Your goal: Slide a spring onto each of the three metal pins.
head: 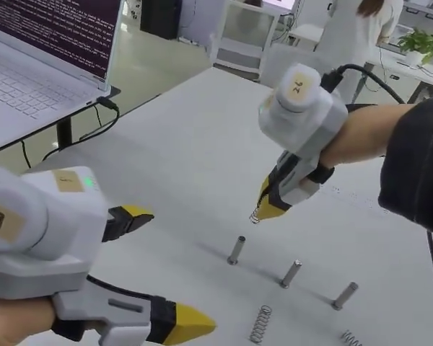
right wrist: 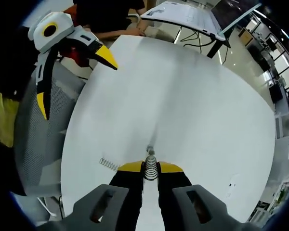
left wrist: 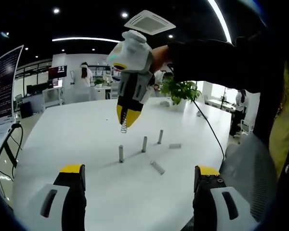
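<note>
Fingers (head: pixel 274 205) clamped on an upright spring (head: pixel 255 215), the right gripper (head: pixel 263 210) hovers just above and slightly beyond the leftmost metal pin (head: pixel 236 250) on the worktop (head: pixel 187 166), the left gripper (head: pixel 180 270) wide open, empty, farther off.

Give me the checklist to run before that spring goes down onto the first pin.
1. Grip: ok. The right hand-held gripper is shut on the held spring, whose end sticks out past the tips.
2. Aim: cannot tell exactly. The spring hangs above the nearest pin, not touching it; in the right gripper view it looks roughly in line.
3. Pins: ok. All three pins stand bare.
4. Left hand-held gripper: ok, open and off to the side of the pins.
5. Spare springs: ok, two lie on the table near the pins.
</note>
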Motion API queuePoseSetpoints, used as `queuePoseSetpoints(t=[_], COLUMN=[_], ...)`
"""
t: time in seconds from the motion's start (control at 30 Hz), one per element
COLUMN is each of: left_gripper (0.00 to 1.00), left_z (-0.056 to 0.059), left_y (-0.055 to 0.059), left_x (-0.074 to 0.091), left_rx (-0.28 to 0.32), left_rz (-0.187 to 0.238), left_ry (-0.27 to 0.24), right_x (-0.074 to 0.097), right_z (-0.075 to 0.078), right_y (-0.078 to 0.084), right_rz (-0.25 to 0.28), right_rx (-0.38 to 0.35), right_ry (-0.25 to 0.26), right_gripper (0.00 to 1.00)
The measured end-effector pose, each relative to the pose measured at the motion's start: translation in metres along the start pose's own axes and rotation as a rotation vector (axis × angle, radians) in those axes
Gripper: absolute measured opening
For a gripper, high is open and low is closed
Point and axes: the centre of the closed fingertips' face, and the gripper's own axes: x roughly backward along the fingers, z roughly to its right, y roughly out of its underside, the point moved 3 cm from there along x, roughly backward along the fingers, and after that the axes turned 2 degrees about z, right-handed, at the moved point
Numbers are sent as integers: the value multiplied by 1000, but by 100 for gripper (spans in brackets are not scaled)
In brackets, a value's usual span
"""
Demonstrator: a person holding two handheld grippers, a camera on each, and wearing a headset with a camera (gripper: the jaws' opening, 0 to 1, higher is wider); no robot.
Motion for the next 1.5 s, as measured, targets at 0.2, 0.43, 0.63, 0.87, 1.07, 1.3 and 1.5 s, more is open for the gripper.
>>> queuePoseSetpoints(t=[0.2,0.43,0.63,0.87,1.07,1.3,1.5], left_gripper=[91,91,92,91,90,88,88], left_z=[2,3,5,7,9,10,9], left_y=[2,5,6,7,7,8,9], left_x=[-2,-1,1,2,3,4,3], left_rx=[-11,-11,-7,-5,-1,4,9], left_rz=[-10,-13,-14,-17,-19,-22,-25], left_ry=[11,13,16,21,23,27,27], right_x=[-10,-25,-32,-36,-38,-40,-42], right_z=[3,5,7,5,2,-4,-8], right_y=[-1,-2,-3,0,2,2,4], right_rz=[-8,-13,-20,-44,-48,-46,-50], right_rx=[-12,-19,-21,-21,-28,-31,-38], right_ry=[-20,-43,-55,-64,-69,-73,-83], right_gripper=[8,8,8,8,8,8,8])
